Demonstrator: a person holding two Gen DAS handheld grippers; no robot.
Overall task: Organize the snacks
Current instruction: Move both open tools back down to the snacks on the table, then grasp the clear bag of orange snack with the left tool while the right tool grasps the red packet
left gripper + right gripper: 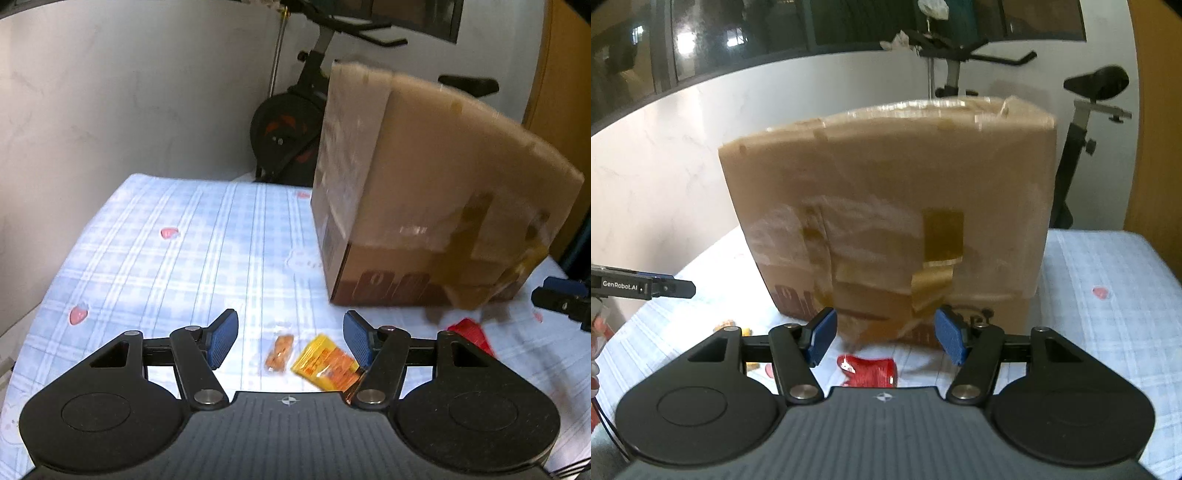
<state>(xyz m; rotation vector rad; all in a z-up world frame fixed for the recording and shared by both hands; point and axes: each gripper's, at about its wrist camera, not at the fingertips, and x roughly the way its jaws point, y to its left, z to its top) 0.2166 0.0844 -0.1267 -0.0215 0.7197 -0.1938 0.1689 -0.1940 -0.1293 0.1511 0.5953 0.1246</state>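
A large taped cardboard box (pixel 436 192) stands on the blue checked tablecloth (pixel 166 251); it also fills the middle of the right wrist view (pixel 894 206). My left gripper (pixel 290 341) is open and empty, hovering over a small orange snack packet (pixel 279 355) and a yellow-orange packet (pixel 327 363). A red packet (pixel 471 334) lies to the right, near the box's corner. My right gripper (pixel 884 338) is open and empty, just above the red packet (pixel 868 371) in front of the box. The left gripper (pixel 670 288) shows at the left edge of that view.
An exercise bike (pixel 295 122) stands behind the table by the white wall. A wooden door (pixel 561 92) is at the right. The right gripper's tip (pixel 561 301) shows at the right edge of the left wrist view. More small yellow packets (pixel 738 330) lie left of the box.
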